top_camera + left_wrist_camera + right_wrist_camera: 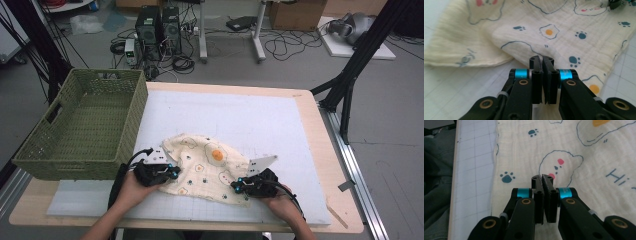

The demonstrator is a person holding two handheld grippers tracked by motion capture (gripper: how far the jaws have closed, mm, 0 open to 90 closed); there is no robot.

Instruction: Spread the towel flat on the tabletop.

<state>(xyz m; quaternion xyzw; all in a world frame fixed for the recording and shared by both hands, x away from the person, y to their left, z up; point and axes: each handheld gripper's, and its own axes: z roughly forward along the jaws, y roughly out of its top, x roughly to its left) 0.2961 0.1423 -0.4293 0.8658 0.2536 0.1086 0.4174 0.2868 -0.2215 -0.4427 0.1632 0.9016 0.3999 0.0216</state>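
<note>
With both tongs, left [542, 59] and right [542, 177], pinching the egg-print cloth [210, 167], I risk thin fabric slipping out.

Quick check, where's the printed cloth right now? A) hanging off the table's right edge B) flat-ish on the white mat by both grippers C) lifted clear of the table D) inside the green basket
B: the cloth lies crumpled on the white mat, with the left gripper and right gripper at its near edges, beside the green basket.
</note>
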